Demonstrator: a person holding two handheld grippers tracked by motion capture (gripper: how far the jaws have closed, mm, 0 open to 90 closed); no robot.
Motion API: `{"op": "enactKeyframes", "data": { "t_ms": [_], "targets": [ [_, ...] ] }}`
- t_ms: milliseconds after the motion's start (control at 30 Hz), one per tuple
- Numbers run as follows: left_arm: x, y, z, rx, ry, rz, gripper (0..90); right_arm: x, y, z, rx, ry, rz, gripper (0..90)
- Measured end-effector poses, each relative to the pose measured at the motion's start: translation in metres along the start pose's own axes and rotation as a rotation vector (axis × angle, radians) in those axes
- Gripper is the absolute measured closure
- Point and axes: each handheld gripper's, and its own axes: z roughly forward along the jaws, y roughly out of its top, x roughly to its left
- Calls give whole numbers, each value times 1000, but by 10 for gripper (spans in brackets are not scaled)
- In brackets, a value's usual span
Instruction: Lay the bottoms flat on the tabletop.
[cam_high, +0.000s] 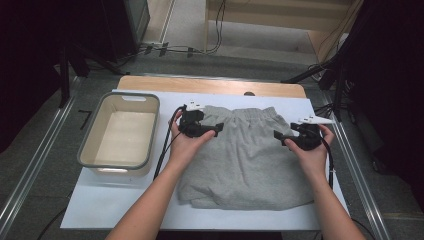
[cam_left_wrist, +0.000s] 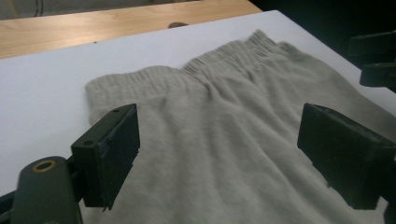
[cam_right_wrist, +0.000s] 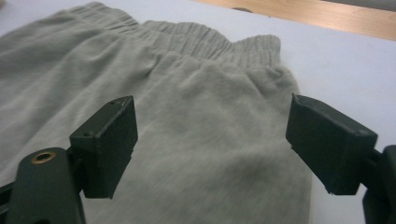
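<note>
Grey shorts (cam_high: 247, 155) lie flat between both wide-open tools, white sheet (cam_high: 125, 205) margins around.

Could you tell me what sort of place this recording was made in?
Probably a lab or studio recording station: a white-topped wooden table on aluminium floor rails, black stands beside it, loose cables behind, with grey fabric shorts laid out.

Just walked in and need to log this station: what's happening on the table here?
A person holds a hand-held gripper in each hand over grey shorts spread flat on a white sheet. The left hand-held gripper and the right hand-held gripper sit near the waistband sides, jaws open, gripping nothing yet. A beige tub stands left of the shorts, holding nothing.
</note>
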Motion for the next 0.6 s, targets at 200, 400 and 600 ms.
{"op": "enactKeyframes", "data": {
  "t_ms": [200, 400, 600],
  "targets": [
    [-18, -17, -33, -39, -63, 9, 83, 21, -19, -28, -27, 34, -12, 94],
    [-30, -36, -62, -45, -94, 51, 12, 50, -30, -47, -35, 75, -44, 0],
    [-38, -56, -88, -69, -128, 71, 0, 73, -38, -62, -56, 93, -47, 0]
  ]
}}
